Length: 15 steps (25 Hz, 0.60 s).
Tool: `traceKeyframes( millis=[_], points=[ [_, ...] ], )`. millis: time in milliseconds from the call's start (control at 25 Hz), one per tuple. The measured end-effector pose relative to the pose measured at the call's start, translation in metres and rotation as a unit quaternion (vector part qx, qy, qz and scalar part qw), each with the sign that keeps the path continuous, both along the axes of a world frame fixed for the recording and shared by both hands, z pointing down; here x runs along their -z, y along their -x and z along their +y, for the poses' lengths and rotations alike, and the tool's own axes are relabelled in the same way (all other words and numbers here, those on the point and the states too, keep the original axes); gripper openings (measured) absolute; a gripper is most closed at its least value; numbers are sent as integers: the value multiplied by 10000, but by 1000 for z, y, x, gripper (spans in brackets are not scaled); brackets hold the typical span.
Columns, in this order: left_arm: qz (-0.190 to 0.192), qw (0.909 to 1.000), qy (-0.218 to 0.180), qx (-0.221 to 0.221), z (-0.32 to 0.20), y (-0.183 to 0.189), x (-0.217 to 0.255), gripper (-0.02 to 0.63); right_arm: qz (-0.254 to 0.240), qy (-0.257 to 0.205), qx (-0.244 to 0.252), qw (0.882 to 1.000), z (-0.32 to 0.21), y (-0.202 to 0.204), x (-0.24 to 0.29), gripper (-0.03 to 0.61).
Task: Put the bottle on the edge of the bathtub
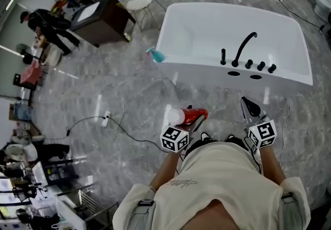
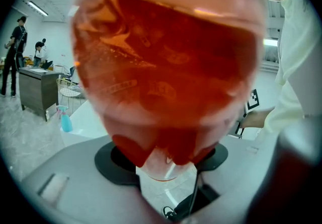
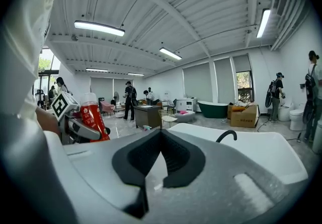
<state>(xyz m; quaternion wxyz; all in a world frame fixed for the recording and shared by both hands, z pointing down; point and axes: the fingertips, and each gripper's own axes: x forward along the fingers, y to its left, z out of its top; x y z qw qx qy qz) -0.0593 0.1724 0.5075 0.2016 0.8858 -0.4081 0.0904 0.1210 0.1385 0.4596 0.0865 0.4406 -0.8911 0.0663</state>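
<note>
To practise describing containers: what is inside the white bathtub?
The bathtub interior shows only bare white surface; nothing visible lies in it. The near inner wall, below the rim carrying the black faucet, is hidden from the head view.

This is a big open hall laid out like a bathroom-fittings showroom and also used as a workspace. Just ahead of the fingers (image 3: 90,167) of the right gripper (image 3: 161,135), a freestanding white bathtub (image 3: 261,150) with a black faucet (image 3: 226,136) stands on a polished grey marble floor (image 1: 103,84). Far beyond those fingers are a dark green tub (image 3: 214,108), a toilet (image 3: 297,116), a cardboard box (image 3: 244,116) and a desk (image 3: 147,115), with people (image 3: 129,98) standing about. Overhead is a ribbed ceiling (image 3: 201,11) with strip lights (image 3: 99,27). Cables (image 1: 124,129) trail across the floor.
</note>
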Motion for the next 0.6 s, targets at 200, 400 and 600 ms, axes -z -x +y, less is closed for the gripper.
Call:
traceKeyframes(
  millis=[200, 400, 600],
  points=[
    [214, 9995, 205, -70, 0, 14, -15, 299, 209, 55, -122, 9997, -5, 18, -8, 1],
    [292, 9987, 411, -78, -2, 28, -28, 298, 416, 79, -131, 9990, -14, 33, -9, 2],
    [270, 9980, 559, -145, -23, 26, -34, 298, 432, 240, -55, 9988, -38, 40, -17, 2]
  ],
)
